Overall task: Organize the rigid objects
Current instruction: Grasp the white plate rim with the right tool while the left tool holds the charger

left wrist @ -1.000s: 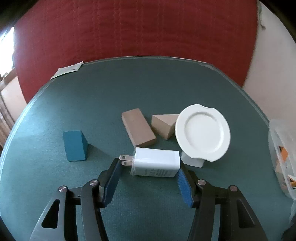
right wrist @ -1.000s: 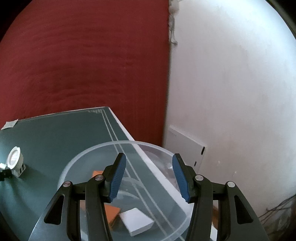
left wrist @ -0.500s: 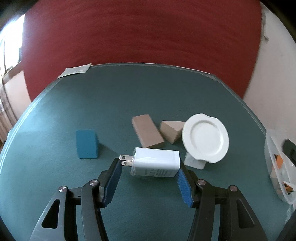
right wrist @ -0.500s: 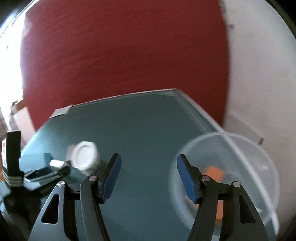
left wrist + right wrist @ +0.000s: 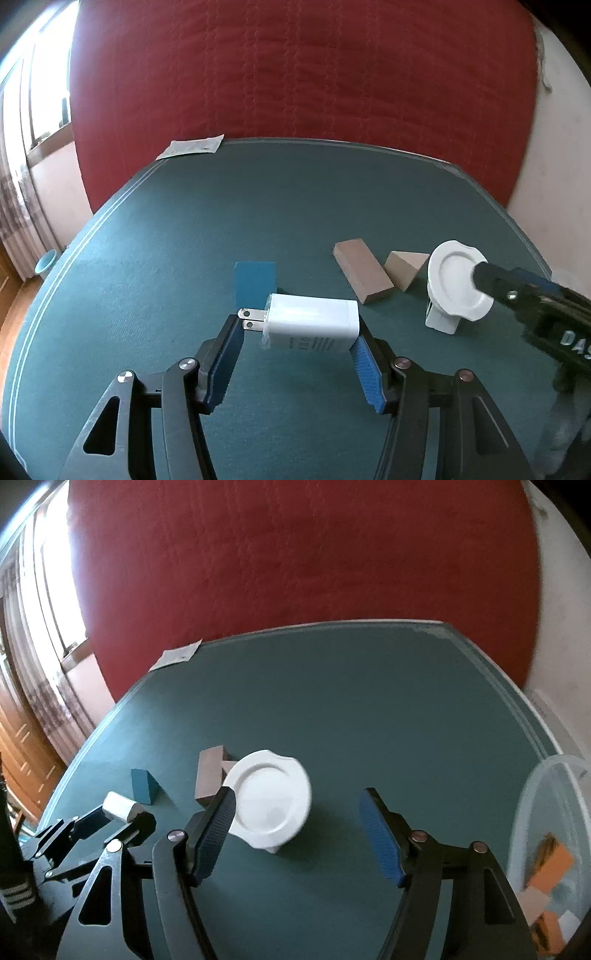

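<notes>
Left wrist view — left tongs [image 5: 297, 345] pinching white charger [image 5: 312, 320] | right tongs [image 5: 297, 836] spread, just been opening — nothing between.

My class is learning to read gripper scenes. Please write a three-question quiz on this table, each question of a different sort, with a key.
1. True or false: the left gripper holds the white USB charger.
2. What is between the right gripper's fingers? A nothing, B blue block, C brown block.
3. Fill in: the small white plate sits tilted on a ____.

Key: 1 true. 2 A. 3 stand.
</notes>
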